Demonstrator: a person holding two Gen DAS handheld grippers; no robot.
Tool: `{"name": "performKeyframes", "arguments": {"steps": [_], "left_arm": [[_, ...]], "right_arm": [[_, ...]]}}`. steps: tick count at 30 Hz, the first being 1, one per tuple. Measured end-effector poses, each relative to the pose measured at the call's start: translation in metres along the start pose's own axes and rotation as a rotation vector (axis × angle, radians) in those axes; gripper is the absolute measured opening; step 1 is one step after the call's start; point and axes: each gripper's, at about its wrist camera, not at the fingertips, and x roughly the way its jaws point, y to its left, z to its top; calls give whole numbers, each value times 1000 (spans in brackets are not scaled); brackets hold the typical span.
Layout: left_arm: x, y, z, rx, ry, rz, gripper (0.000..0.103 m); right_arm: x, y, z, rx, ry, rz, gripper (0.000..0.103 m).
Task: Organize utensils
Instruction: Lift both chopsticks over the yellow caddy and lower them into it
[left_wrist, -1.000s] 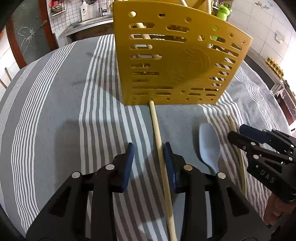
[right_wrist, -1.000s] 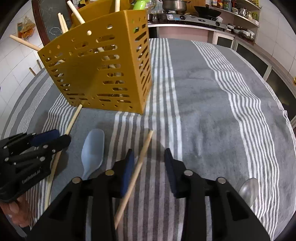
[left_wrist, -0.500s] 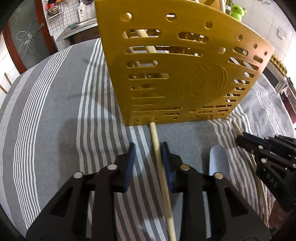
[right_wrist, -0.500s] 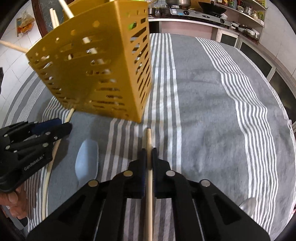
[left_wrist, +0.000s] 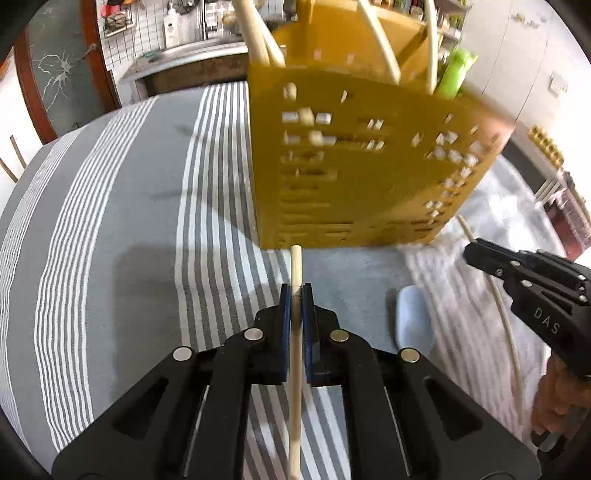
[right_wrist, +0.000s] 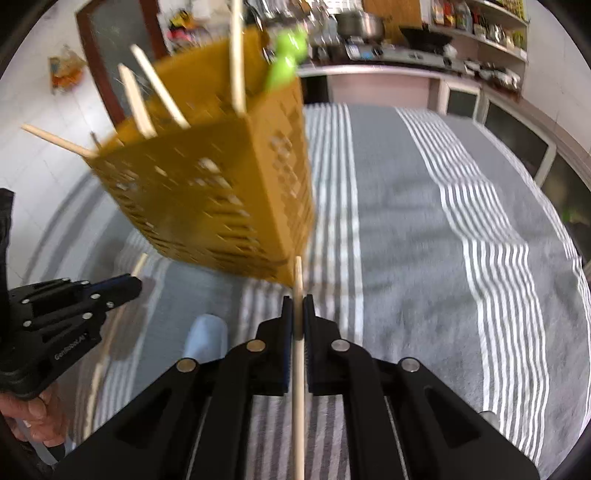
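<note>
Left gripper (left_wrist: 295, 295) pinching chopstick (left_wrist: 295, 369); right gripper (right_wrist: 297, 306) pinching another chopstick (right_wrist: 298, 369); yellow basket (left_wrist: 354, 177) standing just ahead; pale spoon (left_wrist: 413, 325) lying beside.

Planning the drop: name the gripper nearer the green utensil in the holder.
Right, likely. The green utensil stands almost straight ahead of the right gripper, but well off to the right of the left gripper.

Striped grey cloth (left_wrist: 129, 229), stove (right_wrist: 391, 51)

Tiled kitchen wall (left_wrist: 517, 48), perhaps shelving (right_wrist: 480, 26)
</note>
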Motion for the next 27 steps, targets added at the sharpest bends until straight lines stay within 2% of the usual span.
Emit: {"name": "performKeyframes", "arguments": {"steps": [3, 13, 18, 27], "left_arm": [[-22, 1, -2, -16, -70, -48, 5], [-93, -11, -10, 8, -212, -42, 5], [-126, -6, -14, -20, -304, -36, 5], [-147, -6, -16, -8, -335, -20, 5]], "right_arm": [[-24, 3, 0, -4, -67, 25, 6], [-89, 0, 0, -9, -247, 70, 6], [-102, -2, 0, -27, -296, 66, 6], [-139, 5, -1, -52, -398, 72, 6]]}}
